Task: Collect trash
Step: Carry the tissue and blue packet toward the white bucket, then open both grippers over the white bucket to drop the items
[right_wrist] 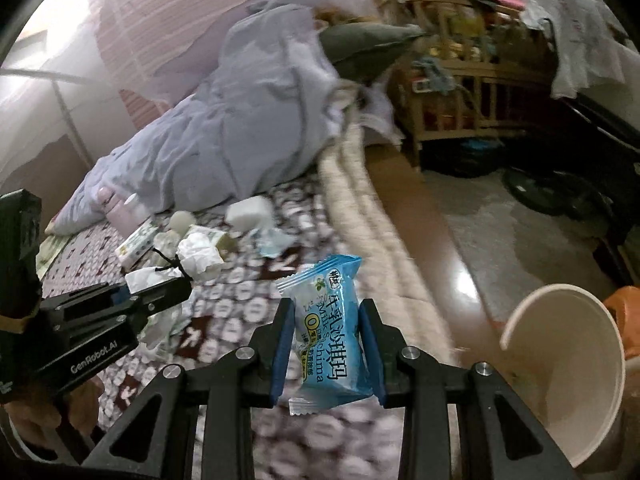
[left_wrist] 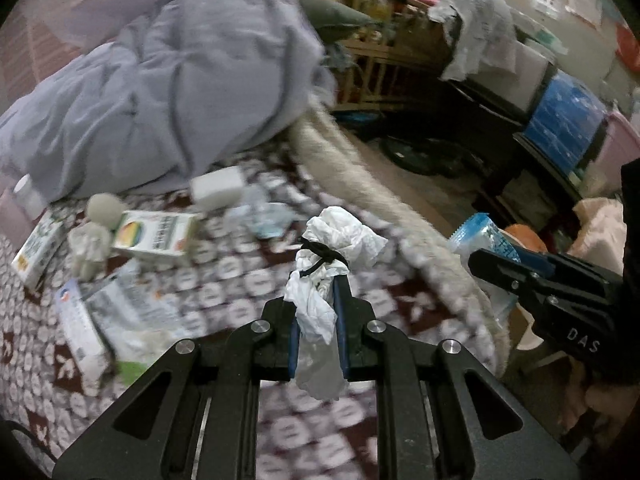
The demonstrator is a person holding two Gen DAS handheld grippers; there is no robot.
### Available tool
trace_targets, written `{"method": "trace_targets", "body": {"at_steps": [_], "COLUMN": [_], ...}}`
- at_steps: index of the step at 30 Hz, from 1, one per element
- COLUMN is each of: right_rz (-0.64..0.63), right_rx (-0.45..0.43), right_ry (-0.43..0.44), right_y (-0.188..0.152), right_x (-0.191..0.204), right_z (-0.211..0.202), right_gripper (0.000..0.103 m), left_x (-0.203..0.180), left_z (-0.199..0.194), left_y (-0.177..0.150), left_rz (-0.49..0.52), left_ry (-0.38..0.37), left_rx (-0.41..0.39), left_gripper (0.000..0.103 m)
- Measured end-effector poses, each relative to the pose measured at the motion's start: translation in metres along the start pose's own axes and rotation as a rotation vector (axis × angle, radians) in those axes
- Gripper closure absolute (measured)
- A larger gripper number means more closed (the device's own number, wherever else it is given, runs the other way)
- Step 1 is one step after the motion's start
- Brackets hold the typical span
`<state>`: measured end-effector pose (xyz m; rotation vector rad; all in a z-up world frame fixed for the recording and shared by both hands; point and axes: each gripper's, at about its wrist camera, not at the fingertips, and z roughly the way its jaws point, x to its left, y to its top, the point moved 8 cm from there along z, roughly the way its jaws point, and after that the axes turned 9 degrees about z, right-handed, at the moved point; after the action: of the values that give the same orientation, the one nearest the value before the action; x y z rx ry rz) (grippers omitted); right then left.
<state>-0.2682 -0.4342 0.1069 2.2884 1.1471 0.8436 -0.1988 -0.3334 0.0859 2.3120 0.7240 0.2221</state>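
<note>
- The left tongs [left_wrist: 316, 304] are clenched on a crumpled white tissue [left_wrist: 340, 236] with a black elastic band [left_wrist: 324, 258] looped round it — the wad is lifted above the patterned bedspread [left_wrist: 248, 280], not touching it.
- The right tongs [right_wrist: 326, 332] are clamped on a blue snack wrapper [right_wrist: 332, 320], held upright between the blue pads [right_wrist: 280, 352], above the bed's edge.
- In the right wrist view the left tongs [right_wrist: 160, 288] show to the left, the tissue [right_wrist: 198, 256] sticking out from their tips.
- A white paper cup [right_wrist: 560, 380], tilted with its mouth open toward the camera, sits low on the right, just beside the right tongs.
- Litter lies on the bedspread beyond: a small carton with a coloured print [left_wrist: 156, 236], a white block [left_wrist: 218, 190], a flat paper packet [left_wrist: 80, 320] — all blurred.
- A rumpled lavender duvet [left_wrist: 180, 80] fills the far side of the bed; a wooden crib [right_wrist: 460, 80] stands past it.
</note>
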Motion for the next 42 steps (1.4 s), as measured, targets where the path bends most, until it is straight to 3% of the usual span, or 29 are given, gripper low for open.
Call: {"method": "trace_targets", "body": {"at_steps": [23, 38, 42], "right_rz": [0.286, 0.353, 0.347], "right_rx": [-0.045, -0.039, -0.045], "right_ry": [-0.243, -0.292, -0.308], "right_y": [-0.015, -0.024, -0.022], "right_x": [-0.206, -0.251, -0.256], "right_z": [-0.050, -0.051, -0.051], "right_gripper": [0.071, 0.071, 0.069], "left_x": [-0.184, -0.234, -0.238], "left_z": [0.070, 0.101, 0.102], "left_y": [0.036, 0.042, 0.042], "left_rz": [0.150, 0.199, 0.193], "left_ry": [-0.289, -0.340, -0.369], "left_rx": [0.088, 0.119, 0.122], "left_gripper": [0.090, 0.090, 0.085]}}
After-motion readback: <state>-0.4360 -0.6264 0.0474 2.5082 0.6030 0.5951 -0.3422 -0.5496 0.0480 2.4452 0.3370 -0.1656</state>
